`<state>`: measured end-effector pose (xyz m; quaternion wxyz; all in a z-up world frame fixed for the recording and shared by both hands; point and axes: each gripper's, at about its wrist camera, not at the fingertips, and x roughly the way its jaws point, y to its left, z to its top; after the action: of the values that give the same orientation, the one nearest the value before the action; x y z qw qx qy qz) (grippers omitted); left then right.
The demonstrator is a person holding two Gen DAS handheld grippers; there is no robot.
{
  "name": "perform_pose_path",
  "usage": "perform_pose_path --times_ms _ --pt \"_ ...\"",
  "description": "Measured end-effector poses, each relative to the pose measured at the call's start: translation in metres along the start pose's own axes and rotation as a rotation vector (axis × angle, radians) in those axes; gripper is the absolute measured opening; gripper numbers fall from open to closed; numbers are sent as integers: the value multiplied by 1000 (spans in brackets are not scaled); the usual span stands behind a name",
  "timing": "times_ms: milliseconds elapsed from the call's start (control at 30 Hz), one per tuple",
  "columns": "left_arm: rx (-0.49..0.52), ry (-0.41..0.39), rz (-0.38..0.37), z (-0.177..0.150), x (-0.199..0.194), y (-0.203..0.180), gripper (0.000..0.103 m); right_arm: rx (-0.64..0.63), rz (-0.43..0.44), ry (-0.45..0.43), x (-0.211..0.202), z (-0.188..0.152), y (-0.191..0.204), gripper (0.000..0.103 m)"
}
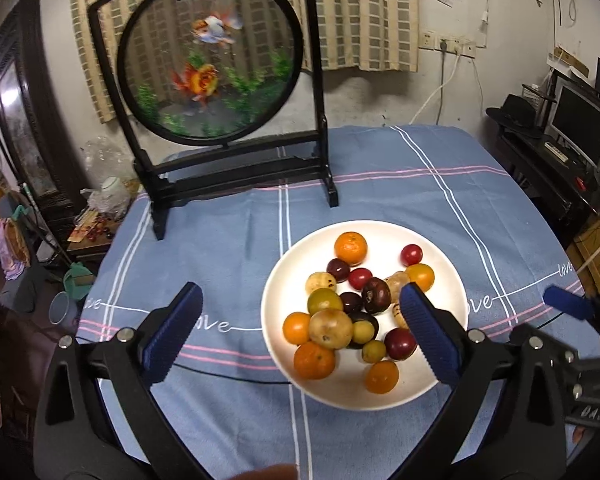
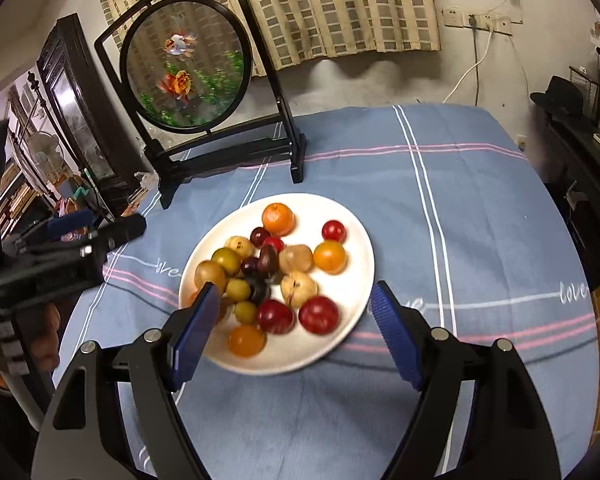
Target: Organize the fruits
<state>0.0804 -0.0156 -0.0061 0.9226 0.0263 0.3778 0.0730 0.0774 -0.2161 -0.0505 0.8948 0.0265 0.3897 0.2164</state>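
Fruits (image 1: 332, 320): heaped on white plate (image 1: 340, 394), on the blue-clothed tabletop (image 1: 380, 184)
Left hand-held gripper (image 1: 300, 332): jaws spread wide, nothing between them
Right hand-held gripper (image 2: 296, 316): jaws apart, holding nothing, above the plate

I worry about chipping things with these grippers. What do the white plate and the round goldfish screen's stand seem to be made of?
The white plate looks like glazed ceramic: smooth, glossy, evenly white; melamine can't be excluded. The goldfish screen's stand looks like dark lacquered wood, with a slight sheen on its carved bars and feet. Its round panel seems to be sheer embroidered fabric or glass; the curtain shows through.
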Motion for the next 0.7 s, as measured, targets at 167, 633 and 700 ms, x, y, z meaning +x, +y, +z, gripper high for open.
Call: perform_pose_path --times_ms 167,633,700 --pt "20 -70 58 -3 -27 4 100 -30 15 -10 -16 -13 15 78" --pt "-28 -143 14 -4 -66 12 100 -91 41 -30 -36 -23 40 79" --pt "-39 -145 16 -5 -68 13 100 -91 42 -30 -37 -24 41 79"
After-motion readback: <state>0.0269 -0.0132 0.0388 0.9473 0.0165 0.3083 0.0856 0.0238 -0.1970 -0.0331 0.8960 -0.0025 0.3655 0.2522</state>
